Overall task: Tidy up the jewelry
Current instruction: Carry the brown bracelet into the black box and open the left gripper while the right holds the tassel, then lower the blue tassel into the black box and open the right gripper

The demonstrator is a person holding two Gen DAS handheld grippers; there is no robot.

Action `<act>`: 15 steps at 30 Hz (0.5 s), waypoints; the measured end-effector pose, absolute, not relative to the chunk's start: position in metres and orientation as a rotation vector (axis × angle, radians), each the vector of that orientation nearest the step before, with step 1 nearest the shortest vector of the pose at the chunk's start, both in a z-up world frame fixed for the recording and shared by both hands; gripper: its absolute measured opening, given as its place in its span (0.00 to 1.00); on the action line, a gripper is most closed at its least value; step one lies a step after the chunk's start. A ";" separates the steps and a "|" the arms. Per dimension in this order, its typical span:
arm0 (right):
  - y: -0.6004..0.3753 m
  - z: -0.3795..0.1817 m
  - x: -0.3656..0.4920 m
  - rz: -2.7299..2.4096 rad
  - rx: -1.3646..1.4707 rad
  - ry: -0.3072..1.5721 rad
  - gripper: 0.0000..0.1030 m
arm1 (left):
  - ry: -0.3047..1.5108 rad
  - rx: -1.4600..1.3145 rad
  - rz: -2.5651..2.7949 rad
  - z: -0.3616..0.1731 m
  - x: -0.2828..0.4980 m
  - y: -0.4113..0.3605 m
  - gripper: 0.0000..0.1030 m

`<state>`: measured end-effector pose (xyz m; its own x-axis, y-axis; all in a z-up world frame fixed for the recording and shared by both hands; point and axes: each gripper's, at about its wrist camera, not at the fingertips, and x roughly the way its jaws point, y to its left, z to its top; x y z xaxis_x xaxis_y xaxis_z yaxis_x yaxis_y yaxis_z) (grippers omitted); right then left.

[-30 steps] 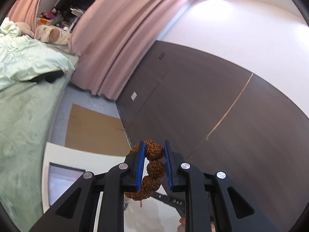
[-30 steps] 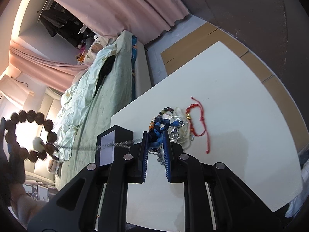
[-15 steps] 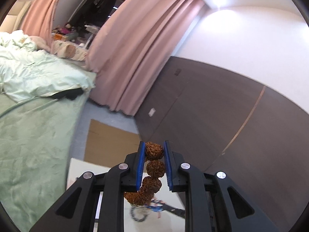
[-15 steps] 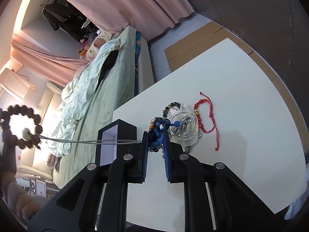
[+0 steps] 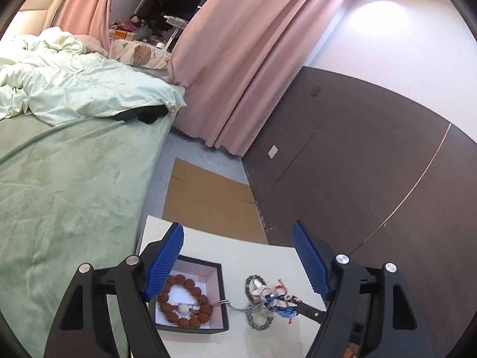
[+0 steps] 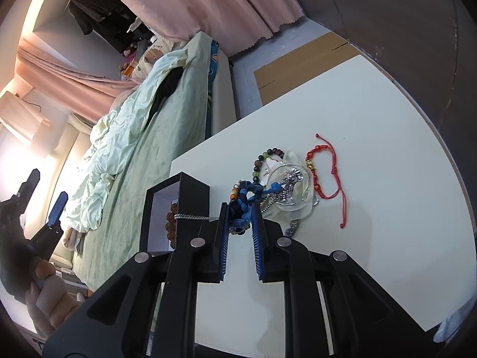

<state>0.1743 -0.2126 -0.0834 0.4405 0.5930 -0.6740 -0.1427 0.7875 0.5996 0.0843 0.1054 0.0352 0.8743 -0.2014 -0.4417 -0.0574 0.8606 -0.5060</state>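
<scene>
A brown bead bracelet [image 5: 184,304] lies in the open black jewelry box [image 5: 219,295] on the white table [image 5: 256,256]. My left gripper [image 5: 238,256] is open and empty, high above the box. A silver chain [image 5: 232,305] runs from the box to a jewelry pile [image 5: 262,295] beside it. My right gripper [image 6: 241,205] is shut on a blue beaded cord bracelet [image 6: 243,200] at the pile's edge on the table. The box [image 6: 190,197] and chain [image 6: 193,217] also show in the right wrist view, with the left gripper [image 6: 44,197] at far left.
In the pile lie a dark bead bracelet [image 6: 263,156], a silver pendant [image 6: 287,186] and a red string bracelet [image 6: 325,173]. A green bed [image 5: 68,179] runs along the table's left side. Cardboard [image 5: 208,200] lies on the floor beyond. A dark wall panel [image 5: 357,164] stands right.
My left gripper has opened and let go of the brown bead bracelet, which now lies in the box. The right gripper has stayed shut on the blue bracelet.
</scene>
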 end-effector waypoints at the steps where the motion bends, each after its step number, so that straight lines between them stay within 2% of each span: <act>1: -0.211 -0.083 0.174 0.487 0.501 1.018 0.15 | 0.518 -0.534 -0.075 0.034 0.086 0.107 0.70; 8: -0.186 -0.074 0.170 0.595 0.513 0.987 0.15 | 0.586 -0.532 -0.034 0.017 0.091 0.113 0.72; 15: -0.144 -0.061 0.165 0.724 0.506 0.939 0.15 | 0.626 -0.546 -0.013 0.008 0.093 0.122 0.86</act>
